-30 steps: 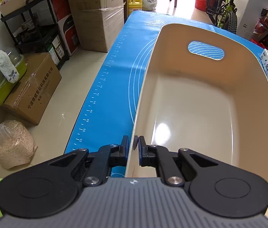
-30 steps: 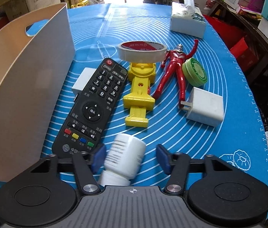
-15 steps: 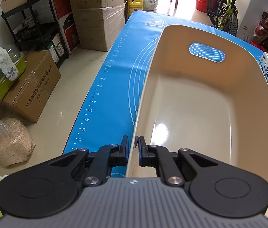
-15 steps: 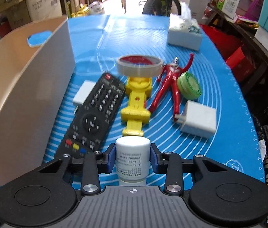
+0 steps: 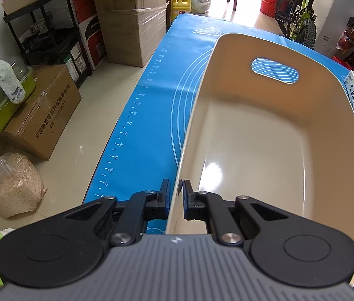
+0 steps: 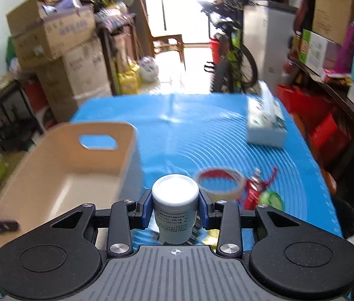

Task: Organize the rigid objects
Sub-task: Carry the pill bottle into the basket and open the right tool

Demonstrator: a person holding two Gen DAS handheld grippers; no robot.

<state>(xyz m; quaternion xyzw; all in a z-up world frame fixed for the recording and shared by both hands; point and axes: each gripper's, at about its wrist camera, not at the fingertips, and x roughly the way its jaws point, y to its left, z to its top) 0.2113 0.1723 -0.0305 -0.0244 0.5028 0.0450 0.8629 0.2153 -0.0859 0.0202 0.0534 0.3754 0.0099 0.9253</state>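
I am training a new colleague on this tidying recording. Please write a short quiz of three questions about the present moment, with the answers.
1. True or false: the right tool is shut on the white bottle.
2. What does the left tool clamp? A) the tape roll B) the rim of the beige bin C) the tissue box
3. Fill in: inside, the beige bin holds ____ objects.

Key
1. True: both pads press on the sides of the bottle, which is off the blue mat.
2. B: the two fingers pinch the bin's near wall.
3. No: its floor is bare in the left wrist view.
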